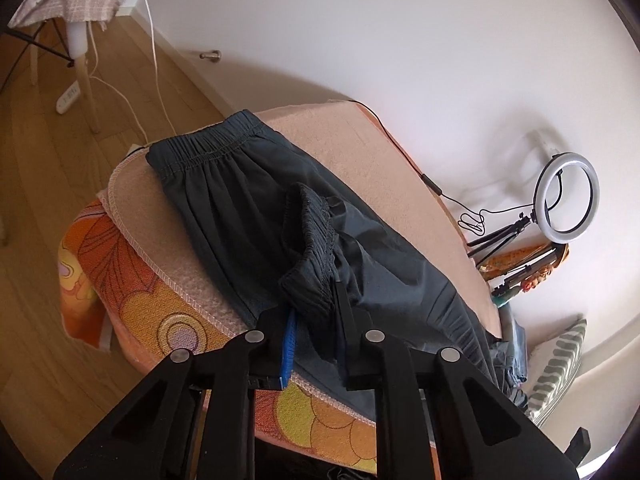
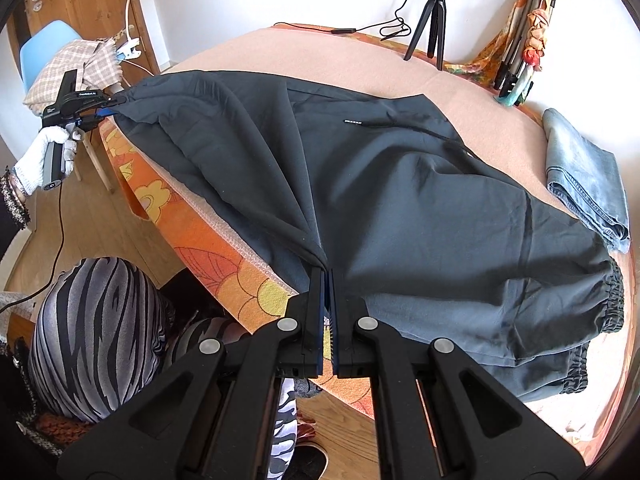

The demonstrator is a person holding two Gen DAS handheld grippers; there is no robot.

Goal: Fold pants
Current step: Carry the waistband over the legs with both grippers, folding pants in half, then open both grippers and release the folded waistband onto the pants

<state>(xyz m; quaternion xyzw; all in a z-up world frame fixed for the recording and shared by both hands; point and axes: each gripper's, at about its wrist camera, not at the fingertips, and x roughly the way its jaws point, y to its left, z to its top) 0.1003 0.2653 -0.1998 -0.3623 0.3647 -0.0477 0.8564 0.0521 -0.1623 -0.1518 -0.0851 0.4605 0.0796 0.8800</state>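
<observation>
Dark grey pants (image 2: 400,200) lie across a round table covered by a pink cloth (image 2: 280,48). Their elastic cuffs (image 2: 612,296) lie at the right edge. My right gripper (image 2: 326,276) is shut on a pinched fold of the pants at the table's near edge. My left gripper (image 1: 314,300) is shut on the gathered elastic waistband (image 1: 308,236), lifted a little above the pants (image 1: 240,200). It also shows in the right wrist view (image 2: 120,101), at the far left corner of the pants, held by a gloved hand (image 2: 48,148).
Folded blue jeans (image 2: 584,176) lie at the table's right side. A ring light on a tripod (image 2: 432,20) and a bundle of tripods (image 2: 520,52) stand at the back. An orange flowered tablecloth (image 2: 208,252) hangs over the near edge. A blue chair (image 2: 44,44) with checked cloth stands left.
</observation>
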